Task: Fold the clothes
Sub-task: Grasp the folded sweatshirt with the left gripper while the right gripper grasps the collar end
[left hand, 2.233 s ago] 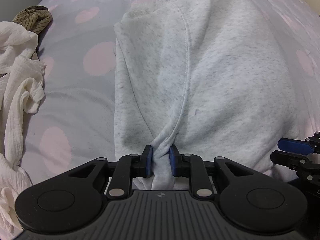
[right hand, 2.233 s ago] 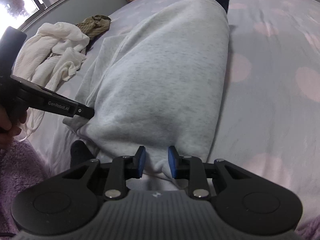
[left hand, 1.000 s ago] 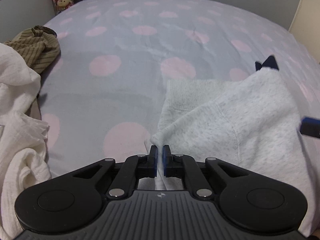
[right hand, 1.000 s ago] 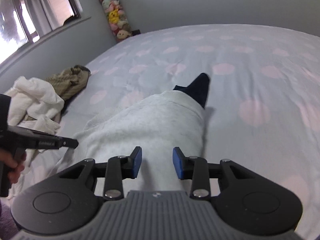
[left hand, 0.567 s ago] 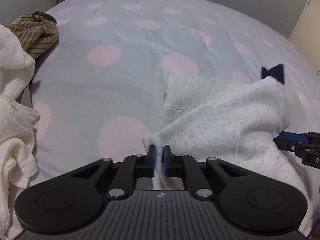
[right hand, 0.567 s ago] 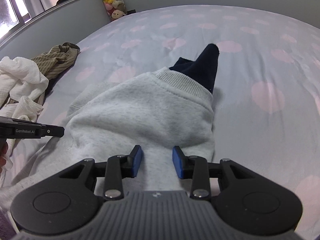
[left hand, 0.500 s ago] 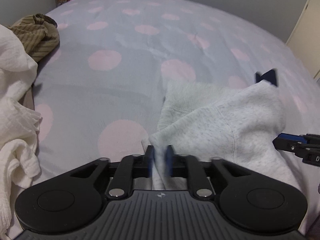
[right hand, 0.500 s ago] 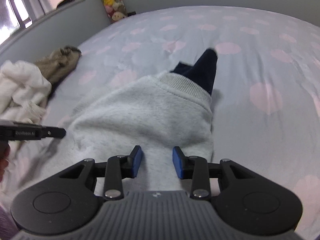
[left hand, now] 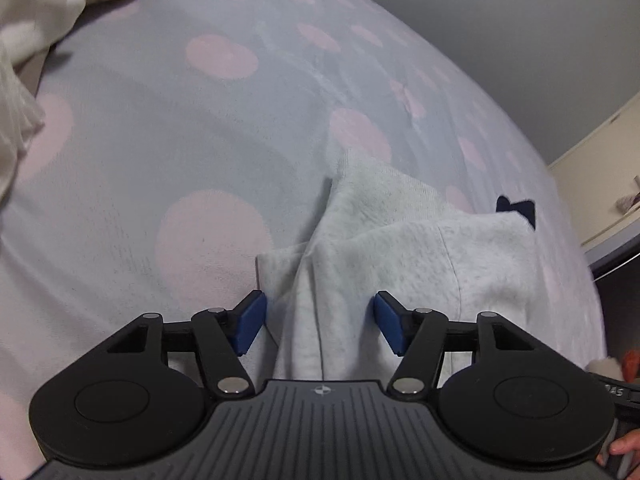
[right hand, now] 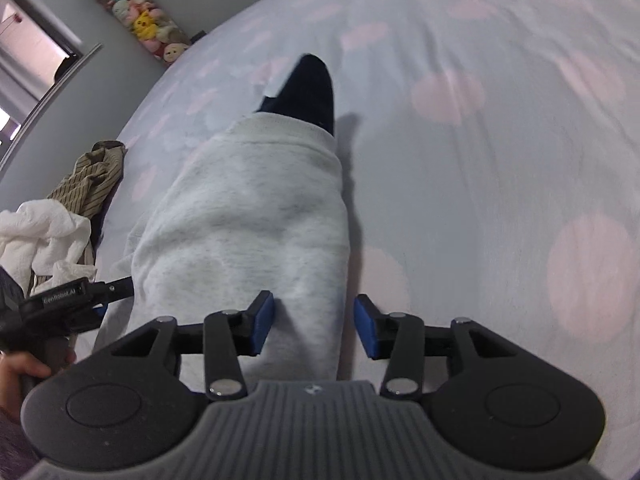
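A light grey sweatshirt (left hand: 400, 264) lies folded on the dotted bedsheet (left hand: 160, 140), with a dark navy piece (left hand: 516, 206) poking out at its far end. My left gripper (left hand: 320, 322) hovers over the sweatshirt's near left corner, its jaws opening; cloth lies between the blue pads (left hand: 250, 322) but they do not press it. In the right wrist view the same sweatshirt (right hand: 248, 220) stretches away, navy tip (right hand: 308, 92) beyond it. My right gripper (right hand: 316, 328) has its jaws opening too, its pads apart around the near right edge. The left gripper's body (right hand: 68, 304) shows at lower left.
A crumpled white garment (right hand: 44, 232) and an olive striped one (right hand: 88, 180) lie at the bed's left side. Stuffed toys (right hand: 140, 20) stand against the far wall. A person's hand (right hand: 24, 368) holds the left tool. A cabinet (left hand: 600, 184) stands to the right.
Both grippers have let go of the sweatshirt: the left jaws went from pinched shut on its corner to wide apart, the right widened. Both views dropped lower and rolled.
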